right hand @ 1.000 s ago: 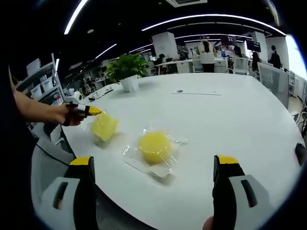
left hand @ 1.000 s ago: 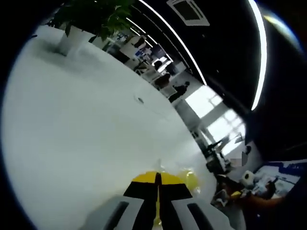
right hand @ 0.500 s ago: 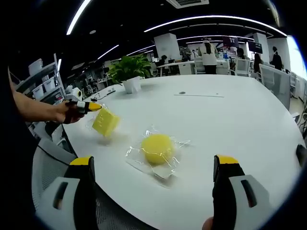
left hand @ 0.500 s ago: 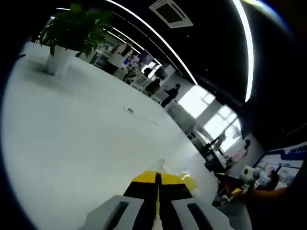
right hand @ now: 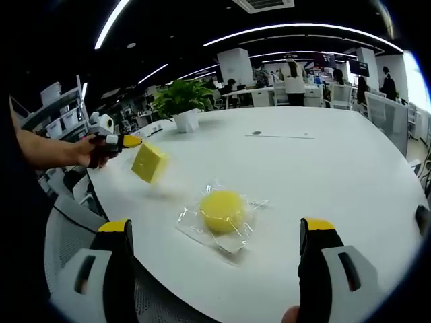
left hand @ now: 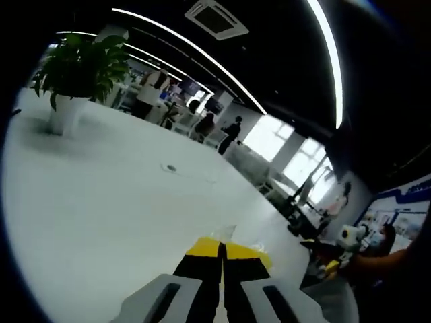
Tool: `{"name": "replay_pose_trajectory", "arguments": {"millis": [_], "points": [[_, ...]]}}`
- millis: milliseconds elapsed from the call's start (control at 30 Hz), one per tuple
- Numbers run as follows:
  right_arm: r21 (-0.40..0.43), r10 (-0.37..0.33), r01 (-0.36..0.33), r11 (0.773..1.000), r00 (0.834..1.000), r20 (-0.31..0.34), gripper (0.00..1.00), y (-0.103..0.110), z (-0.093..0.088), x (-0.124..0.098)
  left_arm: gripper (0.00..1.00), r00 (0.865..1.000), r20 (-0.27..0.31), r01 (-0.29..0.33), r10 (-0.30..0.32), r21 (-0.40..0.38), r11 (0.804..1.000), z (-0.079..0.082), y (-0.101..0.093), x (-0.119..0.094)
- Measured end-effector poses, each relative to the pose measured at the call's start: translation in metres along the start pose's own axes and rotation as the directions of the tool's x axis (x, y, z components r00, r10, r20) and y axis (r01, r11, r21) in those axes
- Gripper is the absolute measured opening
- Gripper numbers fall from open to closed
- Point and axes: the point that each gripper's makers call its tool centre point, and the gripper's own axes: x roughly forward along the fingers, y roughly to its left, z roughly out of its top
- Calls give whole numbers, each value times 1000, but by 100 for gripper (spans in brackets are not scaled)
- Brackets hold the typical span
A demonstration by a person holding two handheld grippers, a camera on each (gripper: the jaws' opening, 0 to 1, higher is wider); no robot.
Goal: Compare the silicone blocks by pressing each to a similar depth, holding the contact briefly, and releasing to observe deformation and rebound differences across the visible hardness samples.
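My left gripper pinches the square block clear of the tabletop; right gripper spread, framing the round block.

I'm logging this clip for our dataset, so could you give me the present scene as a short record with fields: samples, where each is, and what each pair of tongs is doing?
surface: white table
sample 1: square yellow block in clear wrap, lifted off the table, tilted
sample 2: round yellow block in clear wrap, lying on the table
left tongs: shut on the square yellow block's wrap, held by a hand
right tongs: open, apart from the round yellow block, which lies ahead between the jaws
background: potted plant at the far side of the table
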Motion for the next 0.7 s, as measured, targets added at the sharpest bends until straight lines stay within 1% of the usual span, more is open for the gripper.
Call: {"name": "replay_pose_trajectory", "arguments": {"millis": [100,200,267,300,467,633,700], "points": [[3,3,-3,1000,1000,2,96,1,2,0,0,1000,8,3,-3,34,999,6,-6,-2],[-5,3,-3,1000,1000,4,96,2,3,-1,0,1000,-11,-13,14,86,996,5,-5,-2],[-14,-1,1,1000,1000,-2,96,2,2,-1,0,1000,-6,-4,4,93,996,7,-8,-3],[-30,-2,1,1000,1000,-9,96,2,1,-1,0,1000,1,-1,1,95,995,10,-10,-4],[-28,5,-6,1000,1000,-11,96,3,-1,-2,0,999,29,15,-19,116,993,24,-20,-6],[-22,8,-8,1000,1000,-1,96,3,2,-3,0,998,49,25,-33,152,988,40,-31,-8],[-21,10,-10,1000,1000,3,96,4,4,-3,0,998,51,39,-48,168,985,45,-40,-8]]}}
